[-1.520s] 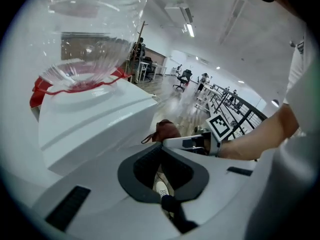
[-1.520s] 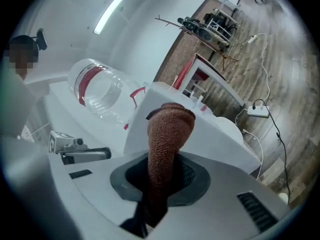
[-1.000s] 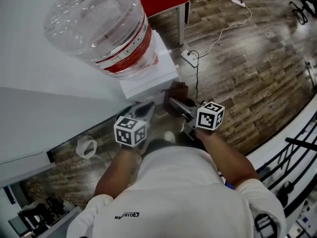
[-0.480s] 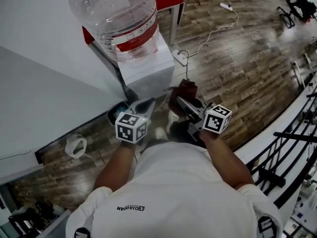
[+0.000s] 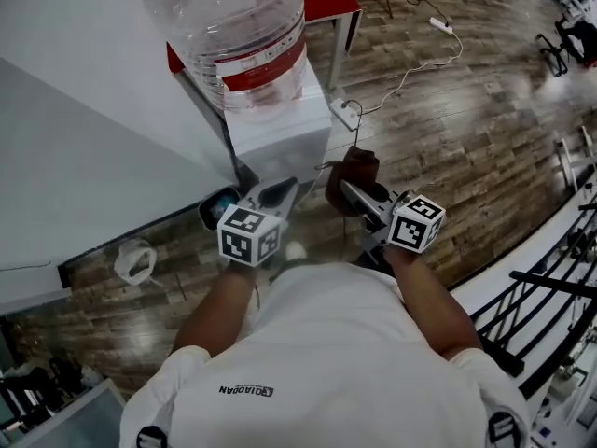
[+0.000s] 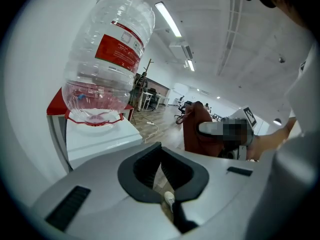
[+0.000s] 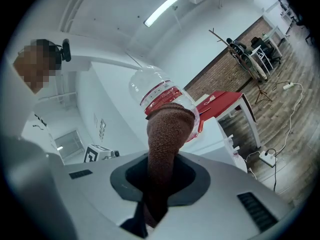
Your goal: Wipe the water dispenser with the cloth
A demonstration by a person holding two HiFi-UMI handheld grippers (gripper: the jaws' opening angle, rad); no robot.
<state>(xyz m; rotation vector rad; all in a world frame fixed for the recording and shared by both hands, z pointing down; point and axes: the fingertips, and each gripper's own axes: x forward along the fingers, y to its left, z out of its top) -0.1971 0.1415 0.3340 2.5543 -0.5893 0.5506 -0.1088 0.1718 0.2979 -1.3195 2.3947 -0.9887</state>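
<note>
- The cloth [image 7: 167, 134] is a brown knit, and I'd judge it soft, light and floppy. It is best pinched on a bunched fold so that a loose end is free for rubbing.
- The right gripper [image 7: 159, 181] has its jaws clamped on that cloth, which pokes out past the tips. It is held near the white water dispenser [image 5: 280, 133] but not touching it.
- The left gripper [image 6: 161, 159] is drawn in narrow, its tips about meeting with nothing between them. It hangs close to the dispenser's front.
</note>
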